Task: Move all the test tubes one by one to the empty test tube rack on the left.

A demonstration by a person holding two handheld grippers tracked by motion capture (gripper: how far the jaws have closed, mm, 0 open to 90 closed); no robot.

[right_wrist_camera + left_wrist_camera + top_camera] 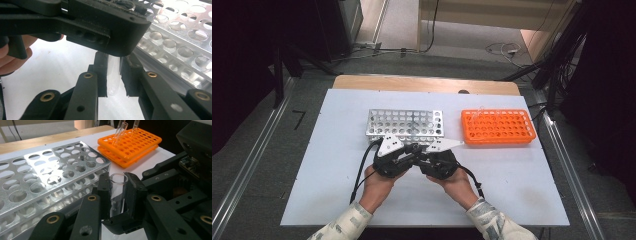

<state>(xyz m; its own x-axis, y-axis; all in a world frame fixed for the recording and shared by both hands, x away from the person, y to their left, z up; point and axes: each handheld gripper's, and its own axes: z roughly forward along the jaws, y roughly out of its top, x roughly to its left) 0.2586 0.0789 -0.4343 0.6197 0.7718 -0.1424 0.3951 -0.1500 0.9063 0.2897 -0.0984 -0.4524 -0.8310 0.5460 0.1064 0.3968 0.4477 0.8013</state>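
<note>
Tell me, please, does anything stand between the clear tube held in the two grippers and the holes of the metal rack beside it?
Nothing visible does. The clear tube is clamped by both the left gripper and the right gripper, right beside the metal rack. The rack's nearest holes look open.

The person wears long sleeves (348, 223) in a pale, grey-mottled camouflage pattern. Each hand carries a matt black gripper with brass-ringed pivot pins and small screw holes in its linkage bars. The left gripper (398, 156) and right gripper (430, 159) each bear a grey three-cornered plate and trail a black cable.
</note>
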